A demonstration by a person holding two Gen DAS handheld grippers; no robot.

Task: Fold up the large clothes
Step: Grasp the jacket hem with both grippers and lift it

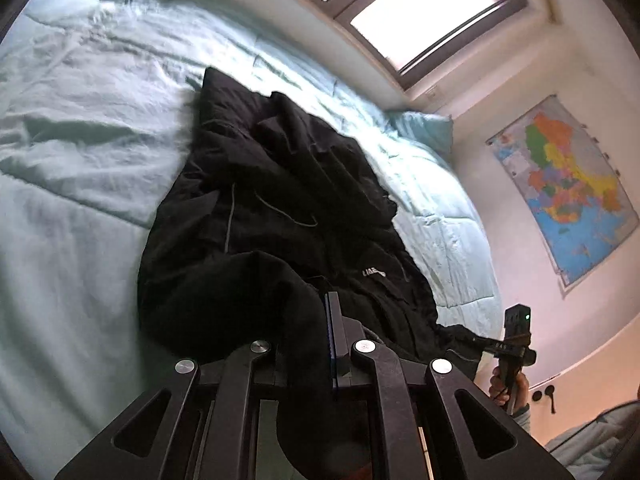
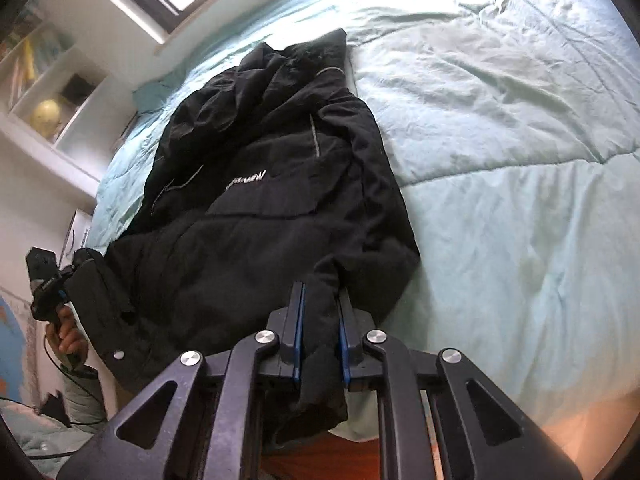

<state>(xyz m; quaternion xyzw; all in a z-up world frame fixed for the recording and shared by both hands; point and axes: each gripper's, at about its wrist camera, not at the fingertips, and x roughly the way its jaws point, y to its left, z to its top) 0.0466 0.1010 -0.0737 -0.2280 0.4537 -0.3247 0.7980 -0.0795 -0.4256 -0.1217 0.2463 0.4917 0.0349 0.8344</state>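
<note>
The black jacket [image 2: 272,208] lies rumpled lengthwise on the pale green bedspread [image 2: 500,152], running from the near bed edge toward twelve o'clock in both views, collar end far. No neat fold shows, so folding looks barely begun. The right gripper [image 2: 320,332] is clamped on a bunch of the near hem at six o'clock. The left gripper [image 1: 330,332] is pinched tight on the hem's other corner. Lifting, laying over and squaring all remain, by my reckoning.
</note>
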